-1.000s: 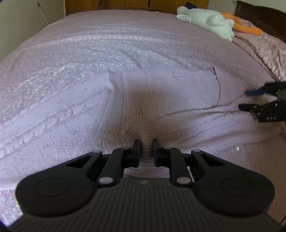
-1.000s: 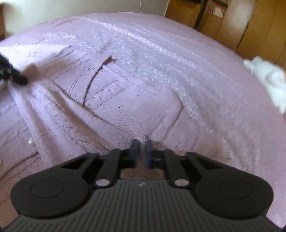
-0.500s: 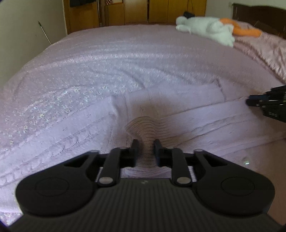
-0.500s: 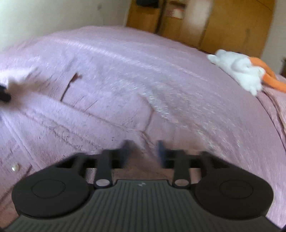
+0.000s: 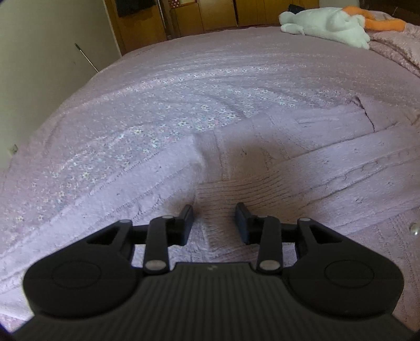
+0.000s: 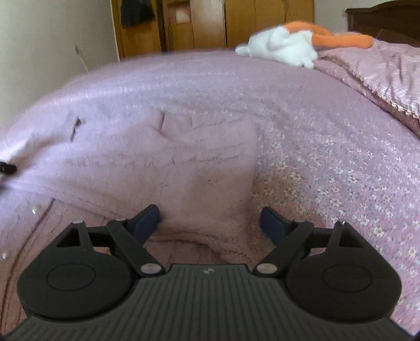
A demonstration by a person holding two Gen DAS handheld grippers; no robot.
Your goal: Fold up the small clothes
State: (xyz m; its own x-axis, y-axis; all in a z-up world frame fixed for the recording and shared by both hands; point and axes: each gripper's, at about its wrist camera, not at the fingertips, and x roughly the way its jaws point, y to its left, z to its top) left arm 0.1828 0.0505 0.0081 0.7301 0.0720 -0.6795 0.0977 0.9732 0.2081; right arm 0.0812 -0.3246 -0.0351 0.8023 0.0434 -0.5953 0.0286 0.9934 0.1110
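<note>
Left wrist view: the left gripper (image 5: 214,223) points down at a pale lilac knit (image 5: 262,168) spread flat on the bed (image 5: 210,73). Its jaws have just been opening and now stand a modest way apart. The ribbed hem of the knit lies under and between the fingers (image 5: 187,223), but the pads do not press on it. A sleeve of the knit runs off to the left across the flowered cover. Another folded band crosses to the right. A slit or opening in the knit shows dark near the upper right. A small button (image 5: 413,228) glints at the right edge. A white and orange plush (image 5: 328,23) lies at the far end of the bed, well apart from the knit. Wooden cupboards (image 5: 210,15) stand behind it.

Right wrist view: the right gripper (image 6: 210,223) has its jaws wide apart; they have just been opening. The end of the knit (image 6: 170,162) lies below and between the blue-padded fingers (image 6: 273,225), and neither pad touches it. The knit stretches up and to the left, somewhat blurred, with the flowered cover bare on the right. At the far left edge a dark tip shows; it is too blurred to tell what it is. The plush (image 6: 283,47) lies beside a rumpled pink quilt (image 6: 380,76) at the upper right.
</note>
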